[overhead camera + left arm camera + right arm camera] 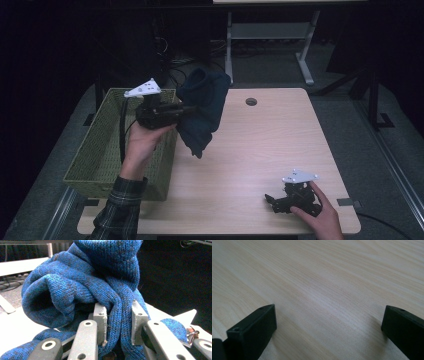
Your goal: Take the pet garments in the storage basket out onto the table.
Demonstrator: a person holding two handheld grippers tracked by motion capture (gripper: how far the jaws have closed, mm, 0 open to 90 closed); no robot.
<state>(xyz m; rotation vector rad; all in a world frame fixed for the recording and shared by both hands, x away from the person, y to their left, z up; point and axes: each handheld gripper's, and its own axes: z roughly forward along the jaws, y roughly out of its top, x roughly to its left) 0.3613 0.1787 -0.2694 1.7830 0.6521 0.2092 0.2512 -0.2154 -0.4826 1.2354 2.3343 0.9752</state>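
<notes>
Sweater (202, 112), soft and floppy, hangs bunched in the left gripper (186, 109) by the basket (95, 155); right gripper (272, 201) rests wide open near the table's (260, 145) front corner.

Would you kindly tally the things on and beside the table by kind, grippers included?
Blue knitted garment, held up by the left gripper: 1
Green woven basket at the table's left edge: 1
Grippers, the left shut on the garment and the right gripper open on the tabletop: 2
Total: 4
</notes>
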